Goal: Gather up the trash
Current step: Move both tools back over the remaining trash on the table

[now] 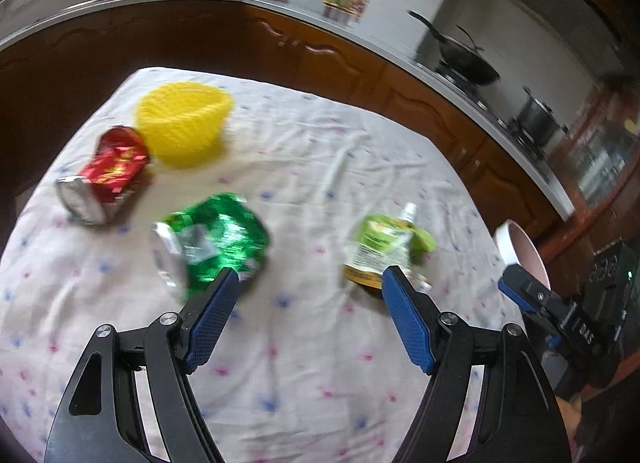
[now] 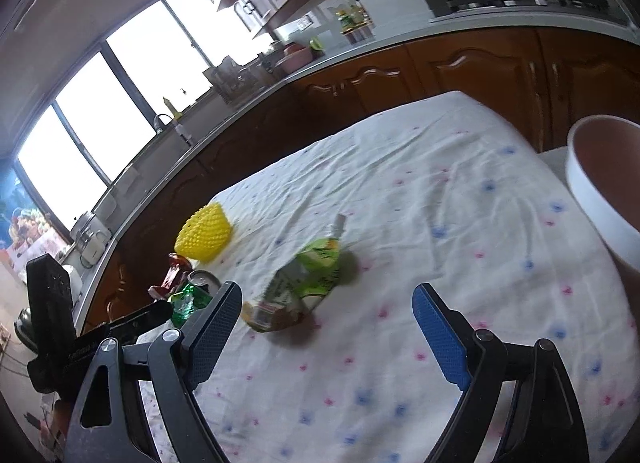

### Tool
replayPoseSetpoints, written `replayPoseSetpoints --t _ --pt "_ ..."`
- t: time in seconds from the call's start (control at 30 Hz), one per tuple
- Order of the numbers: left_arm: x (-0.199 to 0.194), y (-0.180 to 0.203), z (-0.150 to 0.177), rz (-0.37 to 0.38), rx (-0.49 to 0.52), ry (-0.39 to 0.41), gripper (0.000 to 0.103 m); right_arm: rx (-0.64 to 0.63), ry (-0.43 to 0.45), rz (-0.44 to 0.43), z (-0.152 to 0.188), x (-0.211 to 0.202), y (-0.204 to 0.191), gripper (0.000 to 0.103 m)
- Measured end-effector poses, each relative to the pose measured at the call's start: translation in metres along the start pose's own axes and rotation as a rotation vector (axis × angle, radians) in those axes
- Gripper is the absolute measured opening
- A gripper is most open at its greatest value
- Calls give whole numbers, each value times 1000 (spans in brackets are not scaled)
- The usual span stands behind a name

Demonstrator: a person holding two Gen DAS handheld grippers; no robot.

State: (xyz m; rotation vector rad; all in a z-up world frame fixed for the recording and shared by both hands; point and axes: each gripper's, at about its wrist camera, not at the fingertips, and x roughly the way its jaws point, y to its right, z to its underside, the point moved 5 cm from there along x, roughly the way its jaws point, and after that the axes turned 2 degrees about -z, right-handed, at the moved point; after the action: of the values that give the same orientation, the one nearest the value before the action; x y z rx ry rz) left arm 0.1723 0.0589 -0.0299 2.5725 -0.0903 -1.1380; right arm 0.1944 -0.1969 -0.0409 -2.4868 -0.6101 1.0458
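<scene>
Both grippers hang over the cloth-covered counter (image 1: 320, 167) with jaws wide and nothing between them. The left gripper (image 1: 310, 283) points between a green wrapper (image 1: 216, 241) and a green pouch (image 1: 384, 241). The right gripper (image 2: 328, 299) faces that pouch. A red wrapper (image 1: 108, 179) lies touching a yellow basket (image 1: 184, 123). A white bowl (image 2: 608, 187) sits at the counter's right edge. Label writing is too blurred to read.
</scene>
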Motion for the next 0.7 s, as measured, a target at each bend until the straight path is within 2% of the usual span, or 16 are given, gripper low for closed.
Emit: replayPoseSetpoints --t 0.17,0.23,0.33,0.53,0.57,0.6,0.63,0.7 --pt "-4 -31 -7 -46 -59 16 75 -64 -18 -5 2 17 -28 85" --pt "-3 -42 -8 -69 -80 14 75 -82 -30 0 2 26 -37 73" --pt "3 -52 -9 -101 -88 4 75 -88 -67 17 3 44 -46 62" --pt "20 -70 -9 -163 -90 -13 75 -75 -145 78 10 82 -47 49" --pt "23 -71 -9 -169 -89 -17 72 -63 -156 89 11 86 -44 47" --pt "27 -73 -9 -173 -87 -23 69 -48 -164 97 12 90 -41 40" --pt "30 -74 -9 -174 -84 -29 60 -33 -172 105 13 95 -37 34" --pt "38 -75 -7 -176 -77 -49 44 -24 -183 105 16 100 -32 33"
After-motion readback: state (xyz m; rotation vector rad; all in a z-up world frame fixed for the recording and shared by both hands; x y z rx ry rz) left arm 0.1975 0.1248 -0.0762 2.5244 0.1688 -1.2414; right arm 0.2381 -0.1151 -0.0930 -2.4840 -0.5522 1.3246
